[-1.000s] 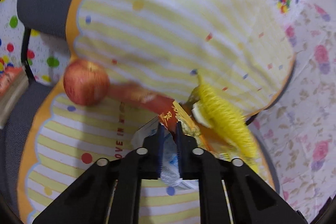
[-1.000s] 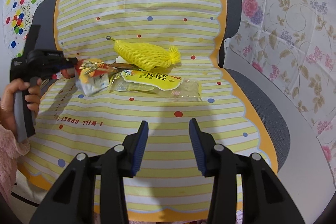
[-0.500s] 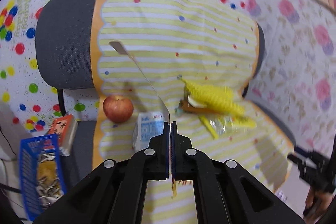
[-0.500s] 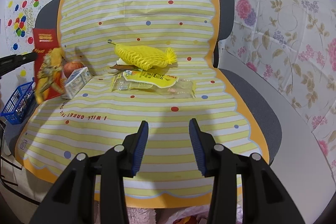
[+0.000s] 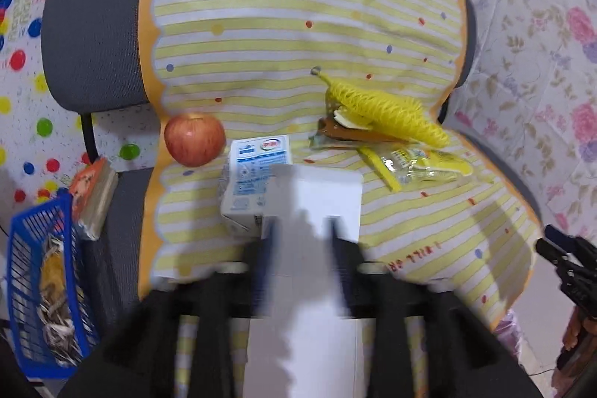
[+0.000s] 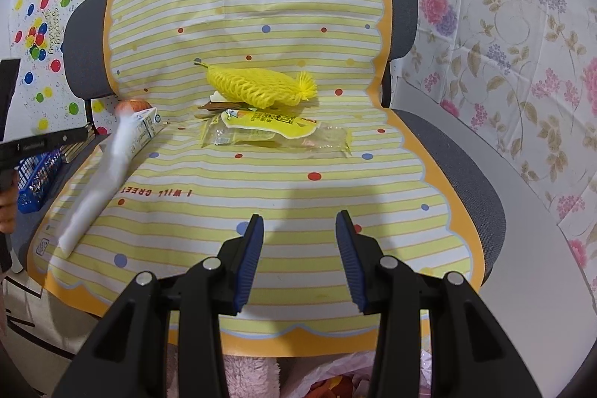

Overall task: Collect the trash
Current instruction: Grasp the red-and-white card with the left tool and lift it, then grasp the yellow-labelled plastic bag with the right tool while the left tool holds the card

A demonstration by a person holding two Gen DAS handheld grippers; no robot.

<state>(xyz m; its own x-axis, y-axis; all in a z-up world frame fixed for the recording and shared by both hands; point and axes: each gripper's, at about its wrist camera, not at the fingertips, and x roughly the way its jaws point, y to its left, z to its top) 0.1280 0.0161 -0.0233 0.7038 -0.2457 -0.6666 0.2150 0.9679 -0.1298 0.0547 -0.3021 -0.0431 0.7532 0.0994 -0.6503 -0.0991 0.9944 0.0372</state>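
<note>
Blurred left tongs just opened around a pale wrapper, milk carton beyond.

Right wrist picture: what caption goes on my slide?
Open right gripper over a striped chair cover strewn with yellow net and wrapper.

The chair cover looks like smooth, faintly glossy printed plastic sheet over matt grey woven chair fabric. The yellow net is foam mesh; the clear wrapper is shiny, crinkled film; the carton is smooth coated paper.
</note>
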